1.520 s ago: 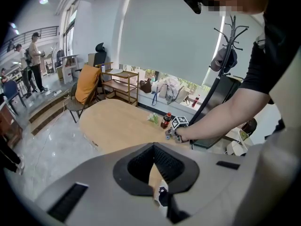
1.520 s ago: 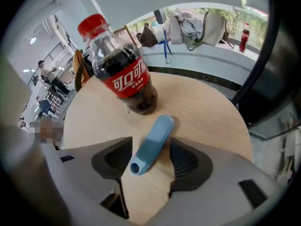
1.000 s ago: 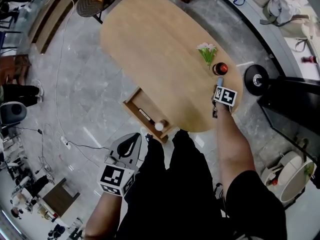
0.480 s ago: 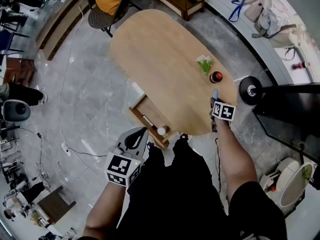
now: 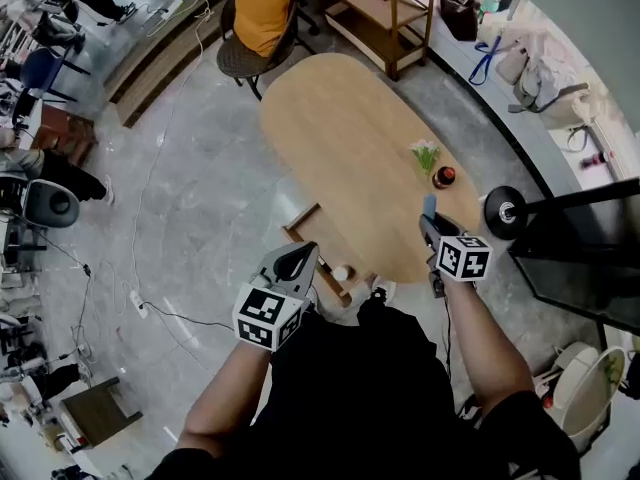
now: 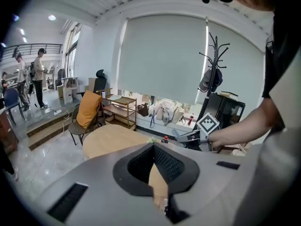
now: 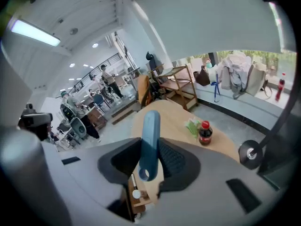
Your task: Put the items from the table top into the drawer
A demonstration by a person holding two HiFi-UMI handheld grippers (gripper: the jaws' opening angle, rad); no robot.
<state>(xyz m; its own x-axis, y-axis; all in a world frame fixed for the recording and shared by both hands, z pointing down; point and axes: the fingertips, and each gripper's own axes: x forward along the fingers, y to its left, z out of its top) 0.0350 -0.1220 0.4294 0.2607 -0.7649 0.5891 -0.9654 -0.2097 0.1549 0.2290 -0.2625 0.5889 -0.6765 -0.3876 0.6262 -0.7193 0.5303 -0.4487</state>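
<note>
Over the wooden table (image 5: 340, 118), the right gripper (image 5: 428, 224) clamps a blue tool (image 7: 149, 140) upright between its jaws.

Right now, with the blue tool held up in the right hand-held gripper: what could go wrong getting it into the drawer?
1. The blue tool sticks out far beyond the jaws of the right hand-held gripper, so it might pivot or slip on a fast swing.
2. The open drawer looks narrow and already holds a white ball and a pen-like item; the tool could catch the rim or knock the ball.
</note>
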